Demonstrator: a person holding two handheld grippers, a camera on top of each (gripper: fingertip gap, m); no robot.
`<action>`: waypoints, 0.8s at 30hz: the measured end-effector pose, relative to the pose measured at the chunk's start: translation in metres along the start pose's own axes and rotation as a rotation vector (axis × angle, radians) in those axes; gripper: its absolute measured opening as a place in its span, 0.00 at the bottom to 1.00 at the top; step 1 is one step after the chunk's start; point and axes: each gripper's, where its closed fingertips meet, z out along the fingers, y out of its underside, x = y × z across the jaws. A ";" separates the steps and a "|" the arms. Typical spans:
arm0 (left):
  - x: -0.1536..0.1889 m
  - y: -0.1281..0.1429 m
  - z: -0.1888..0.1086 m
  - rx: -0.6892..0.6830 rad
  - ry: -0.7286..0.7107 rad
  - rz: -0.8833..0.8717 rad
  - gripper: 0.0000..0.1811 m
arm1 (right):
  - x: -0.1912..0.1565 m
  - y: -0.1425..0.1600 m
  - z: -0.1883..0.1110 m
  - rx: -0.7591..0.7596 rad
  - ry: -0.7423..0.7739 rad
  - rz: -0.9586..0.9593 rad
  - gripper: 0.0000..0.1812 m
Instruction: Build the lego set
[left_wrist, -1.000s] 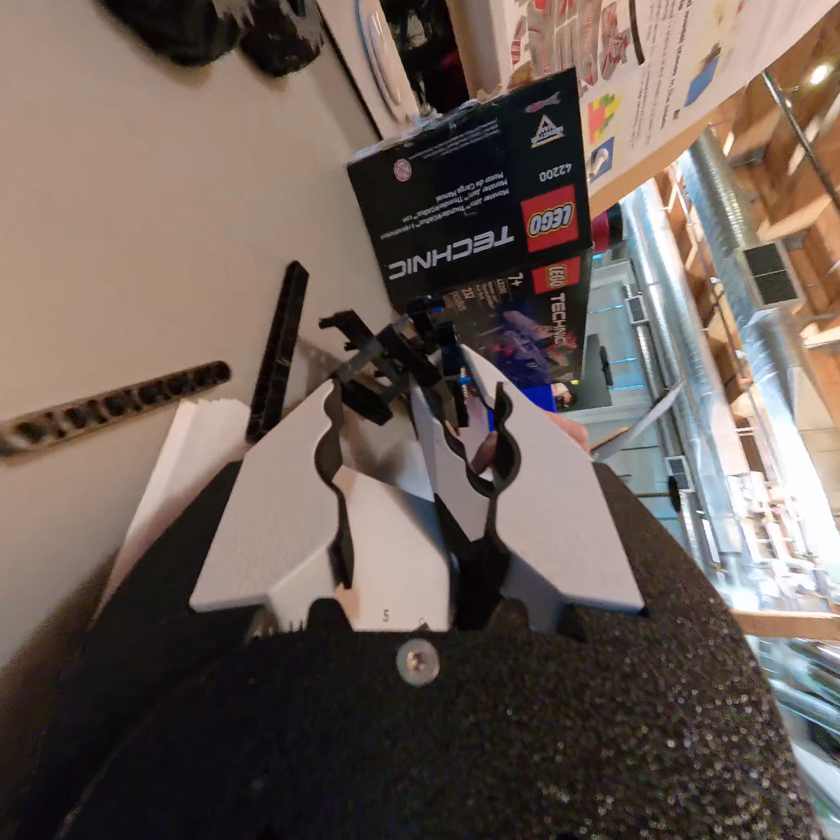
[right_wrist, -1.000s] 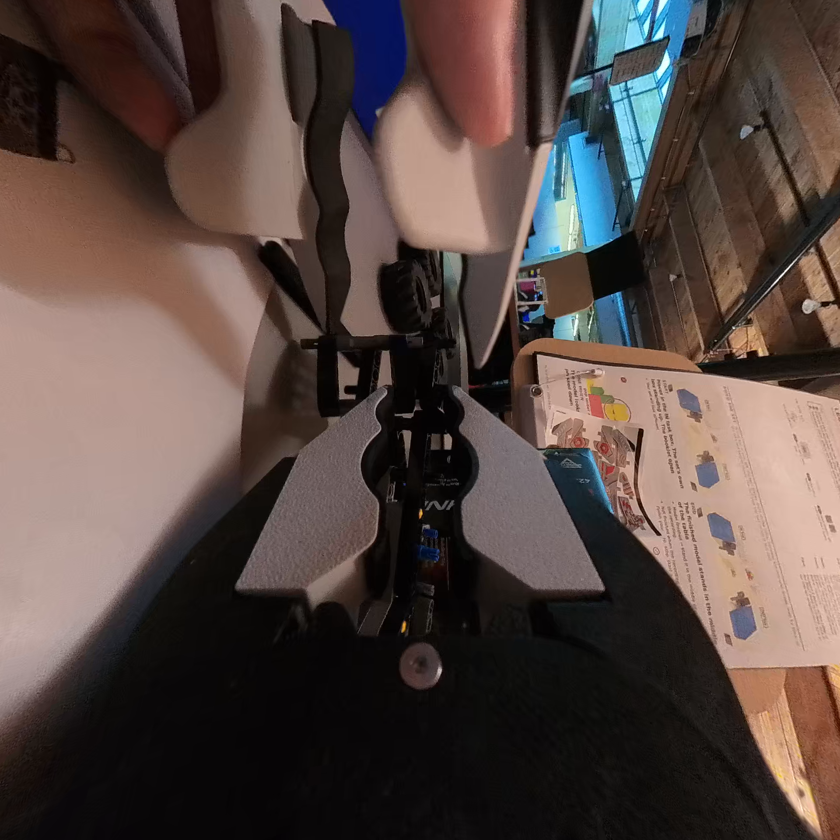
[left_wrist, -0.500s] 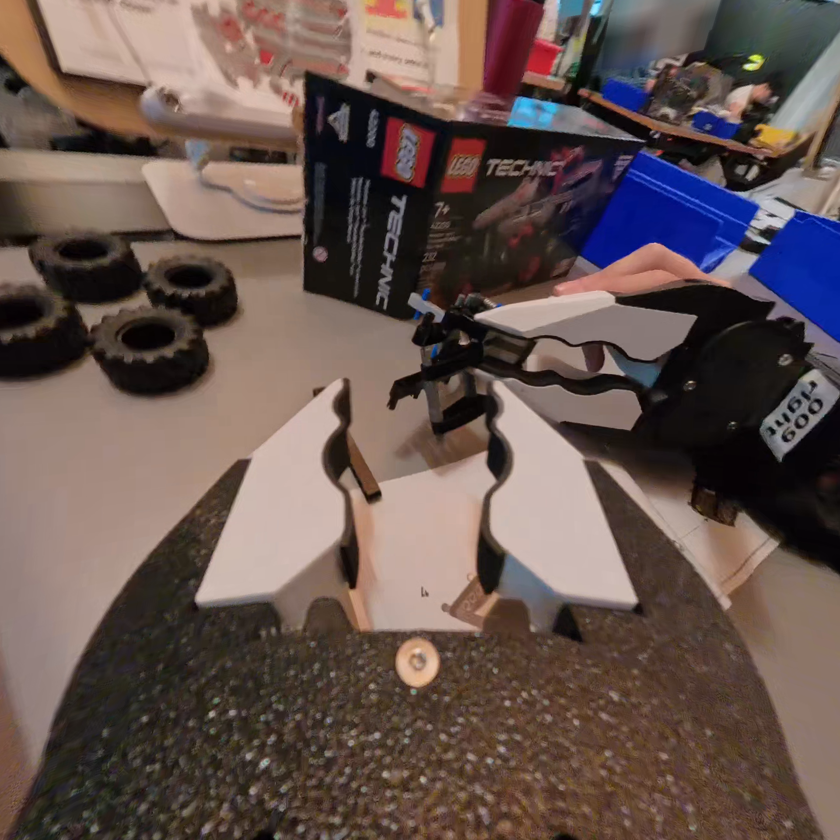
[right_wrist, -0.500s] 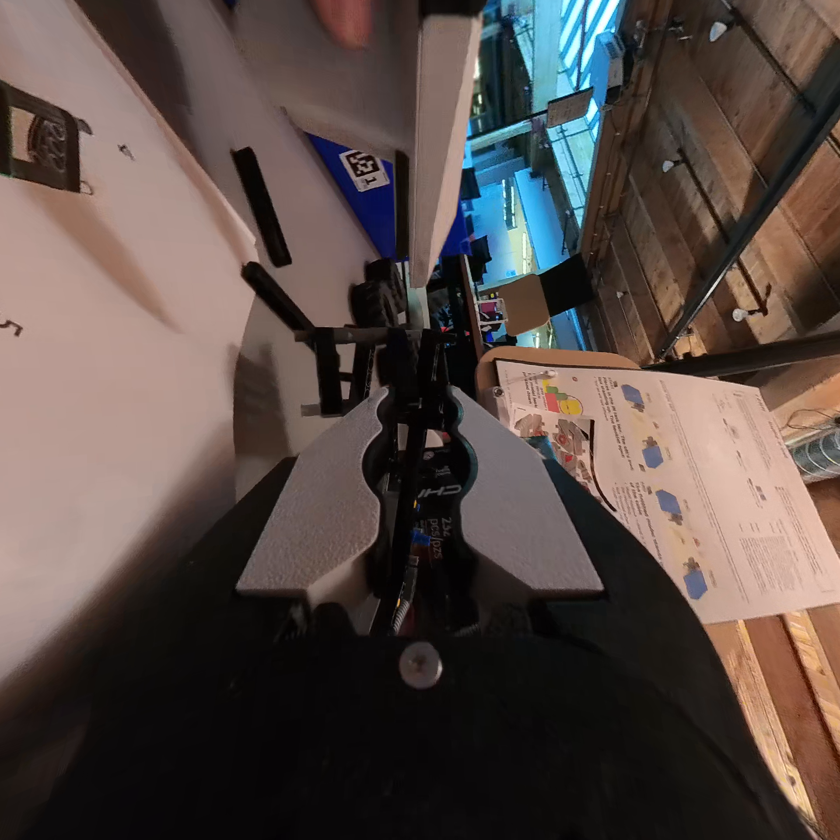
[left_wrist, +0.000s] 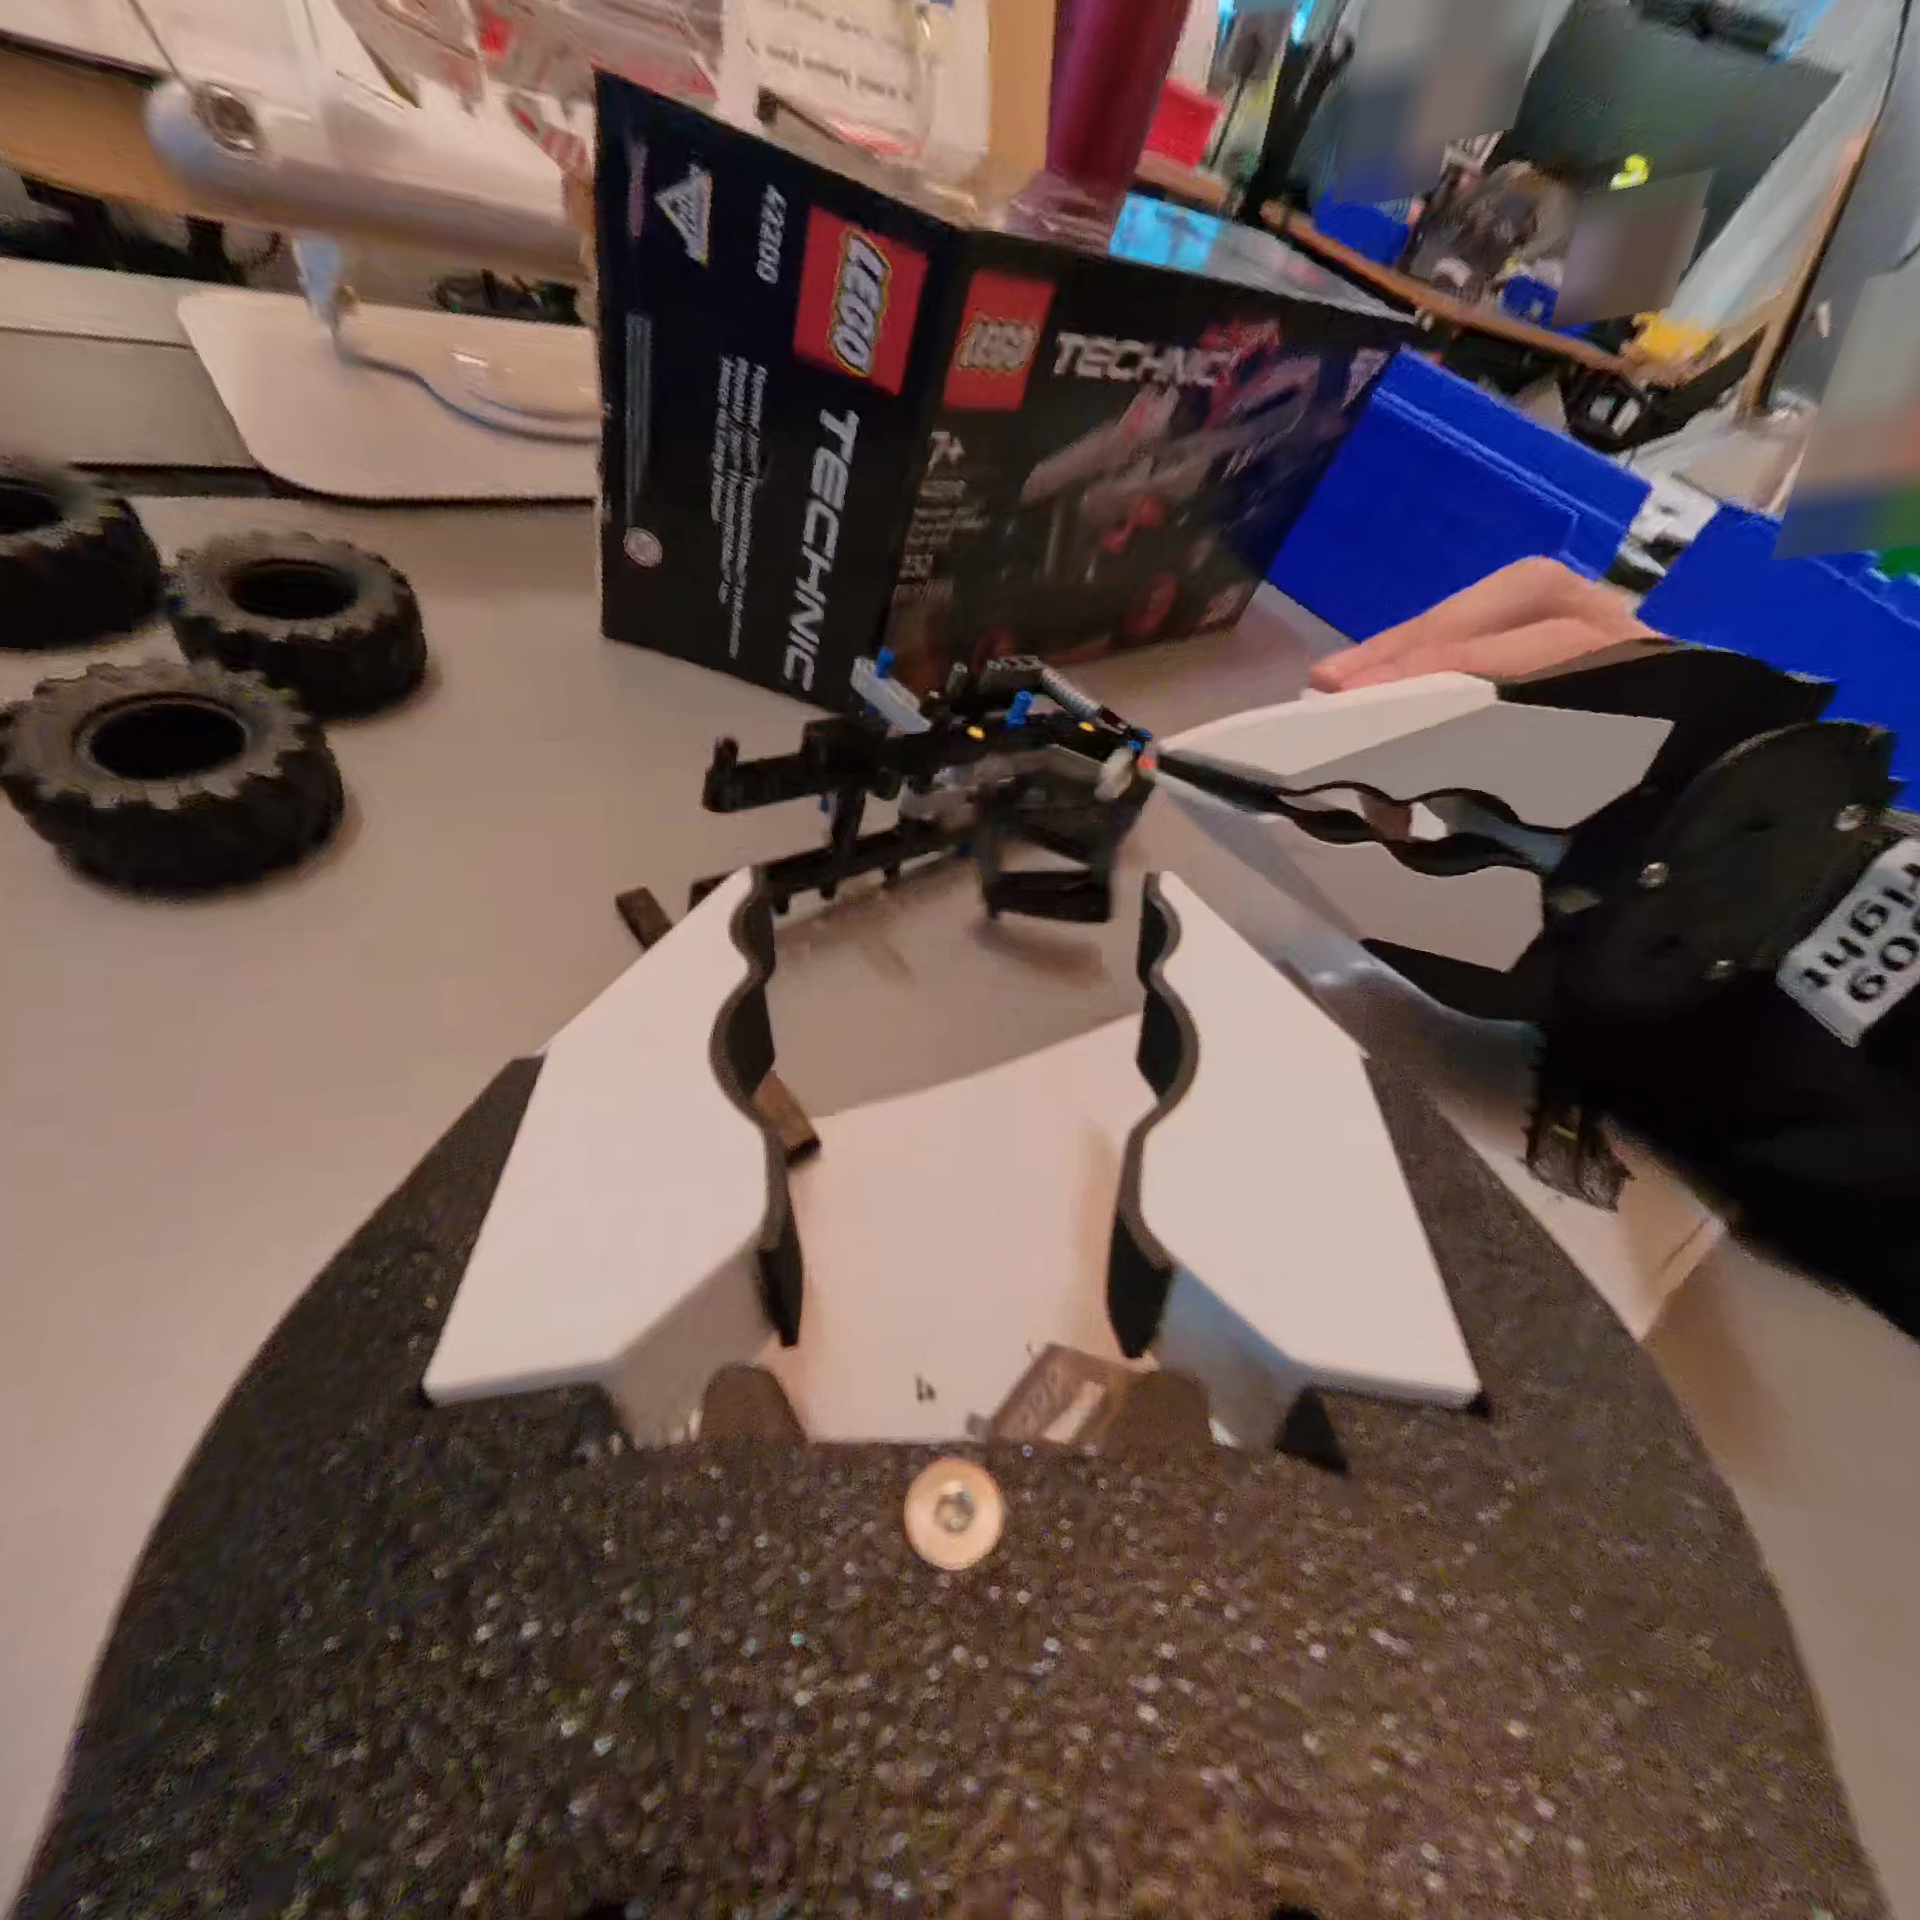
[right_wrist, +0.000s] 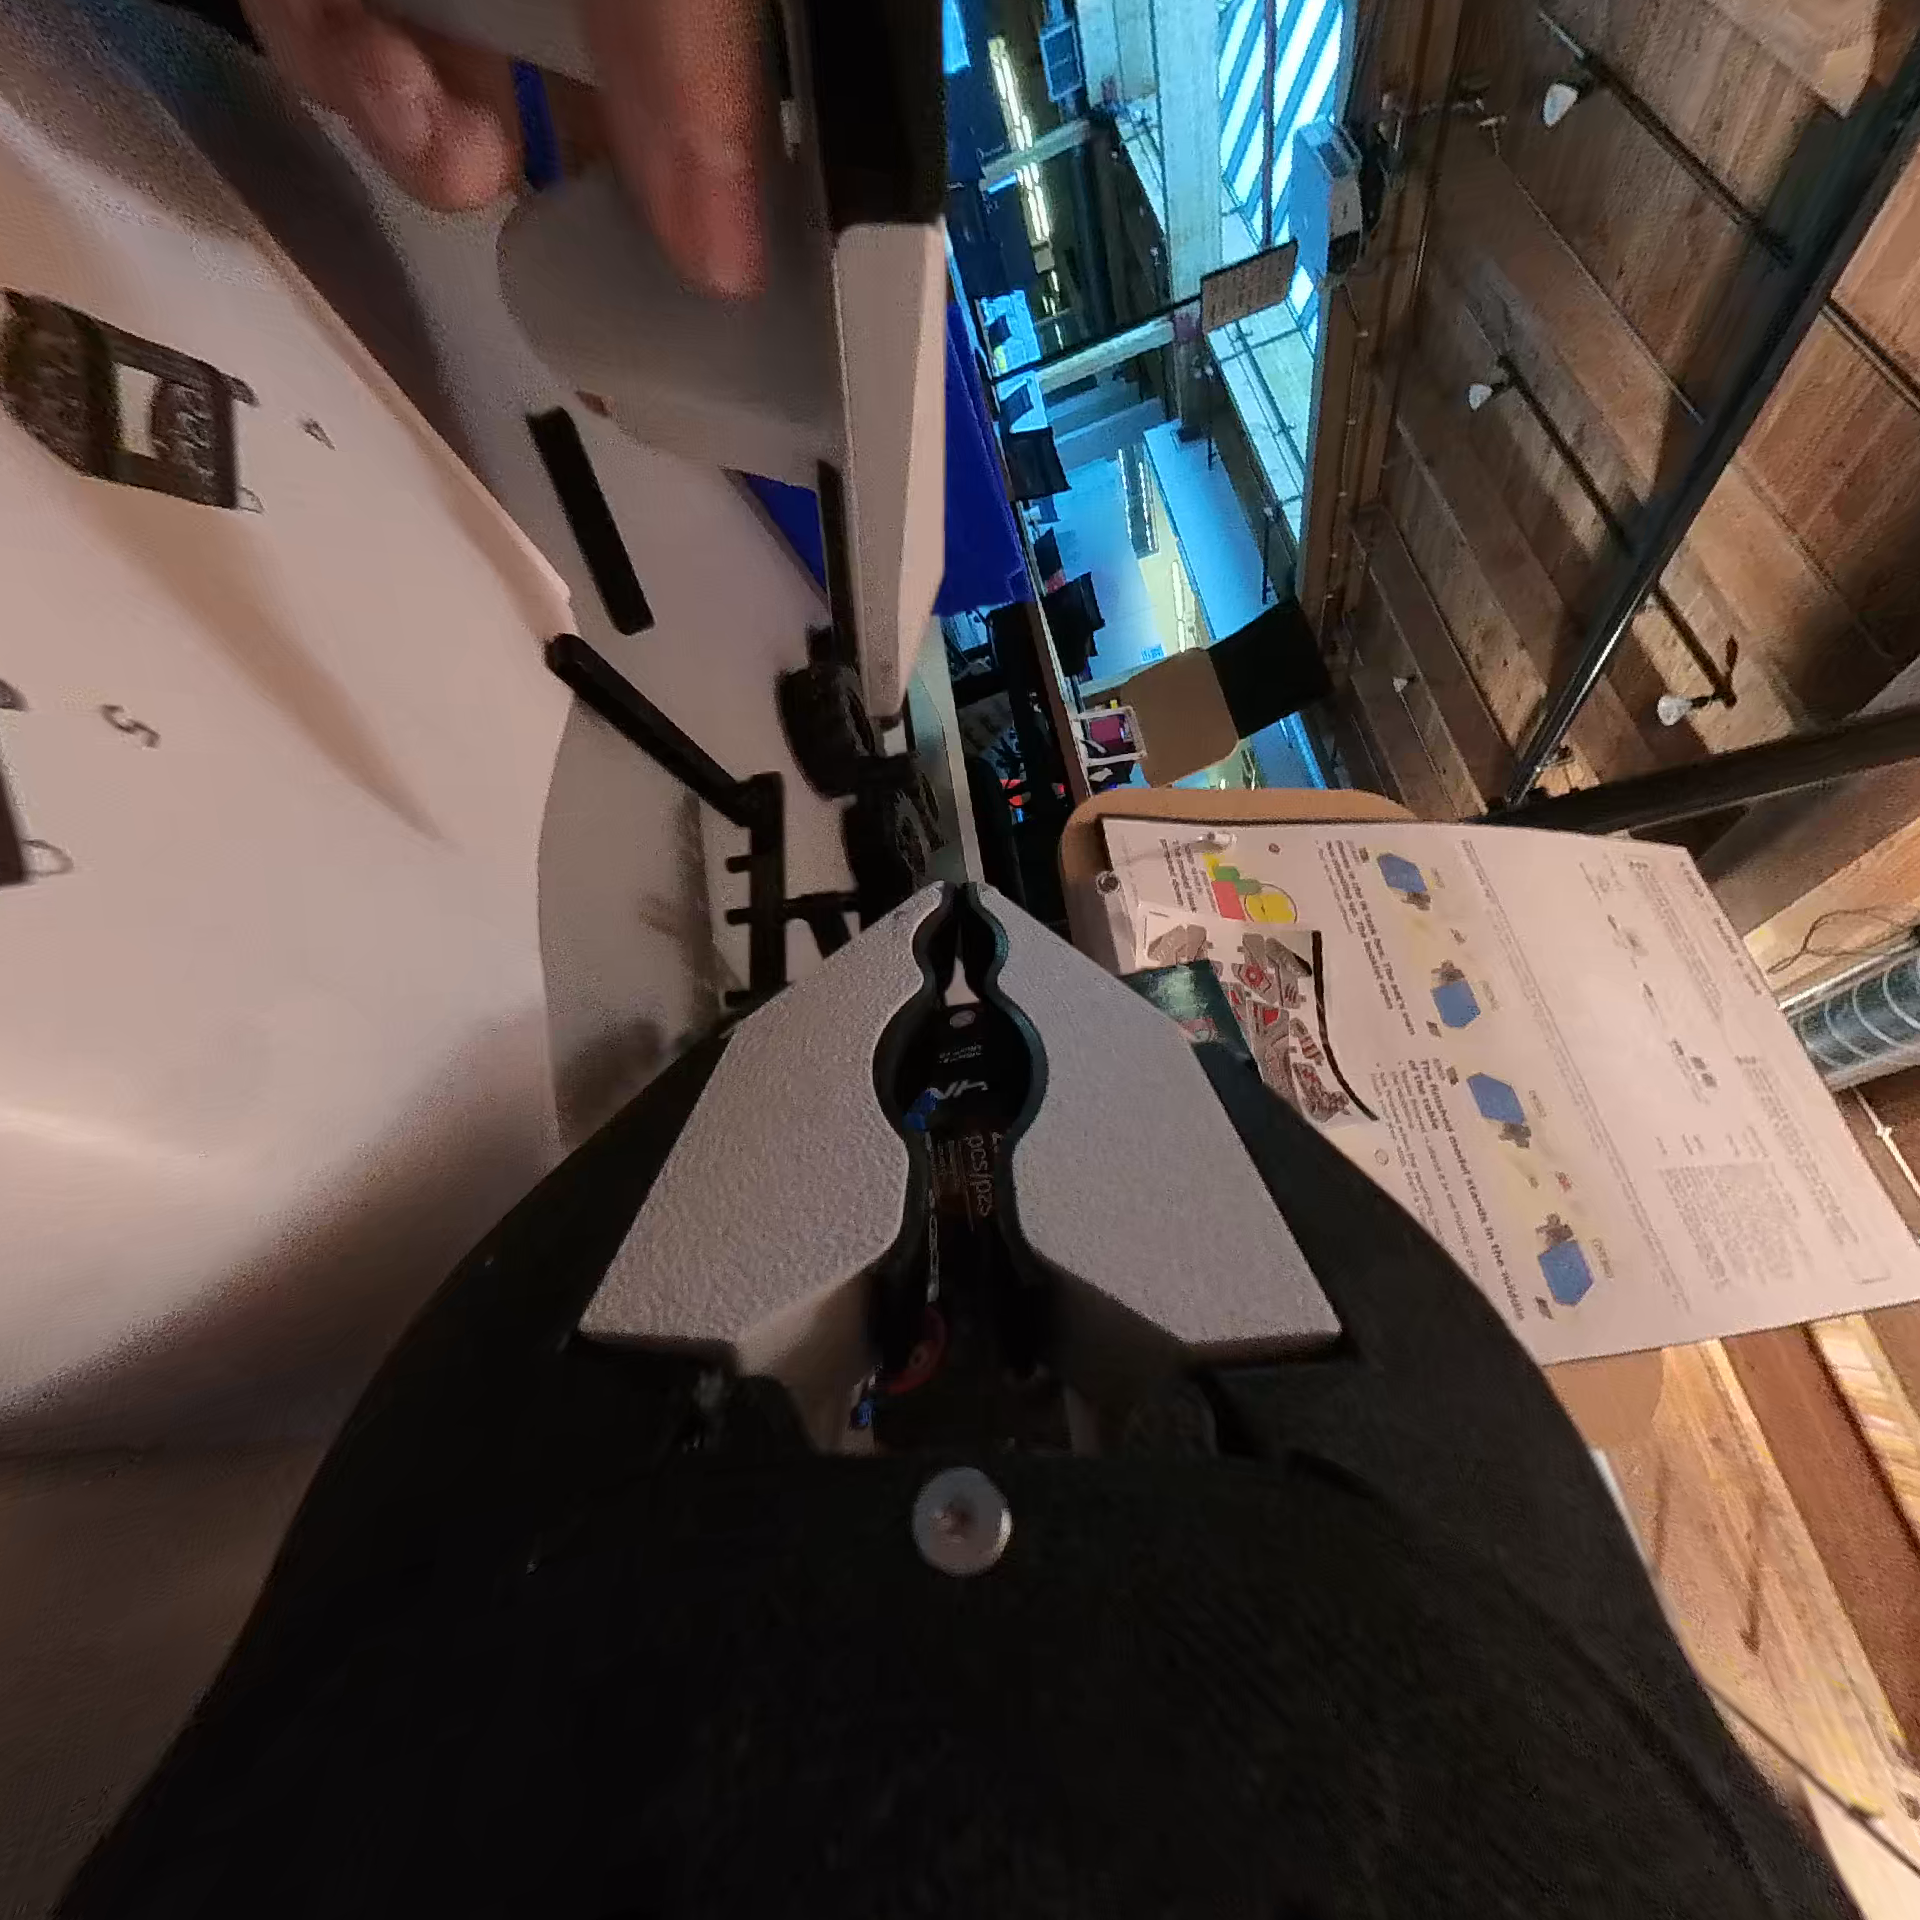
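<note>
Blk knobby tyres, blk box w/ red logo patches, blue bins, white grippers w/ blk wavy pads

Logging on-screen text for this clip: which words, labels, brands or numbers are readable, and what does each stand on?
I don't quote writing; these things bear it:
Black set box: red logos, white lettering, legible.
White tag on the right gripper: dark print, partly cut off.
Instruction sheet: coloured diagrams, print too small.
White paper: dark marks, blurred.

My left tool gapes wide over the bench, while my right tool pinches the black lego assembly before the set's box; three tyres lie left.
</note>
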 end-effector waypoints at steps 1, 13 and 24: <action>0.007 -0.003 -0.002 0.019 0.025 -0.003 0.37 | 0.001 -0.005 -0.002 0.012 0.011 -0.016 0.00; 0.011 0.030 -0.010 -0.238 0.223 0.240 0.25 | -0.007 0.049 -0.045 -0.358 -0.234 0.434 0.03; 0.027 0.023 0.016 -0.308 0.455 0.333 0.17 | -0.048 0.051 -0.042 -0.574 -0.340 1.326 0.18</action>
